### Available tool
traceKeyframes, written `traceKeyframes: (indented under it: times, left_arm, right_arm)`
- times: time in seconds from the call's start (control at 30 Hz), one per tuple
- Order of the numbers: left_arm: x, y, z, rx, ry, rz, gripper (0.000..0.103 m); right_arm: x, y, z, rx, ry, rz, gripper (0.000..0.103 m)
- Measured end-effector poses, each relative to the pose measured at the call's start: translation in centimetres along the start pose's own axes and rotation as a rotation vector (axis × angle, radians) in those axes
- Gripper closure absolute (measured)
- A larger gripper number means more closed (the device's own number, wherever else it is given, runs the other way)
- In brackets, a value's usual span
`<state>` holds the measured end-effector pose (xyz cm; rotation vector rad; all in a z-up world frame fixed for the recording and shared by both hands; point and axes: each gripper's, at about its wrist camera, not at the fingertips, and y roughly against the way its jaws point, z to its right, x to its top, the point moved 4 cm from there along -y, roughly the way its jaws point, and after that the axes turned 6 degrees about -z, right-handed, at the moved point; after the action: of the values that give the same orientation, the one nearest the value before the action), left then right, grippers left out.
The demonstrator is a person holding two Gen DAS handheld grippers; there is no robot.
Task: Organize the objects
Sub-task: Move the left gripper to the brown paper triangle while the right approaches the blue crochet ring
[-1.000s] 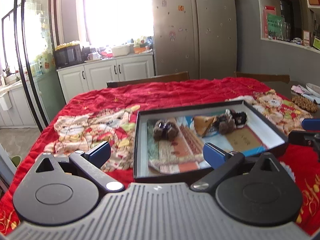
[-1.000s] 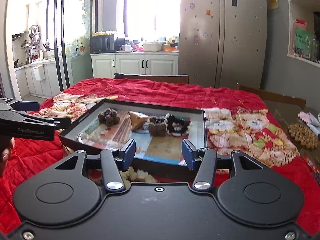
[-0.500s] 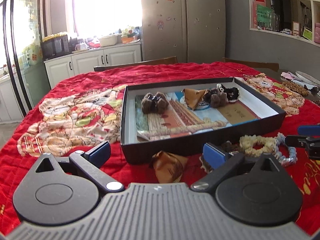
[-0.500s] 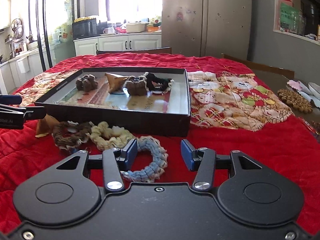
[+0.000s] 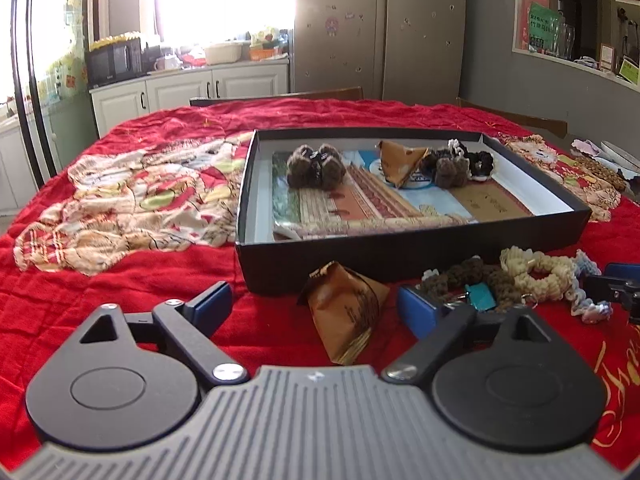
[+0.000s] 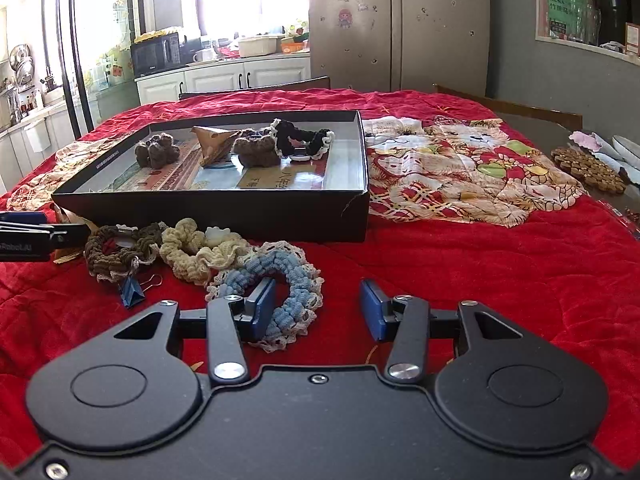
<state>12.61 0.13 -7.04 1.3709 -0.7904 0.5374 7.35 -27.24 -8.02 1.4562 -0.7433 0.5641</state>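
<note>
A black box [image 5: 400, 258] [image 6: 224, 216] on the red cloth holds brown and black crochet scrunchies and a brown triangular packet [image 5: 400, 160]. In front of it lie another brown packet [image 5: 348, 312], a brown scrunchie [image 6: 116, 250], a cream scrunchie [image 6: 196, 252], a blue scrunchie [image 6: 280, 276] and a blue binder clip [image 6: 132, 290]. My left gripper [image 5: 316, 304] is open, low over the cloth, with the brown packet between its fingers. My right gripper [image 6: 318, 308] is open, its left finger [image 6: 262, 310] over the blue scrunchie.
A patterned cloth patch [image 6: 460, 168] lies right of the box, another [image 5: 132, 200] to its left. A brown beaded mat [image 6: 588, 168] sits at the table's right edge. Chairs, kitchen cabinets and a fridge [image 5: 380, 28] stand behind the table.
Both grippers have dropped lower and pulled back towards the table's near side, so the loose items in front of the box came into view. Both stay open.
</note>
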Motion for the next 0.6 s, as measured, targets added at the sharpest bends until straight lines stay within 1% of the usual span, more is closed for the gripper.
traceKeyframes:
  times: [0.13,0.37,0.47,0.53,0.6]
  left_arm:
    - [-0.14,-0.46,0.0,-0.012,0.011,-0.014,0.016]
    - [-0.32,-0.78,-0.1,-0.022,0.028,-0.028,0.023]
    - [-0.33,-0.78,-0.09,-0.025,0.03,-0.029,0.028]
    - [-0.32,-0.79,-0.09,-0.028,0.031,-0.03,0.033]
    - [-0.32,-0.79,-0.07,-0.03,0.032,-0.031,0.036]
  right_arm:
    - [0.01,-0.11,0.05,0.004,-0.009,-0.001,0.062]
    - [0.02,-0.26,-0.23,0.012,0.001,-0.006,0.071]
    - [0.02,-0.32,-0.32,0.015,0.003,-0.007,0.073]
    - [0.01,-0.32,-0.32,0.017,0.003,-0.008,0.075]
    - [-0.01,-0.34,-0.36,0.021,0.003,-0.01,0.078]
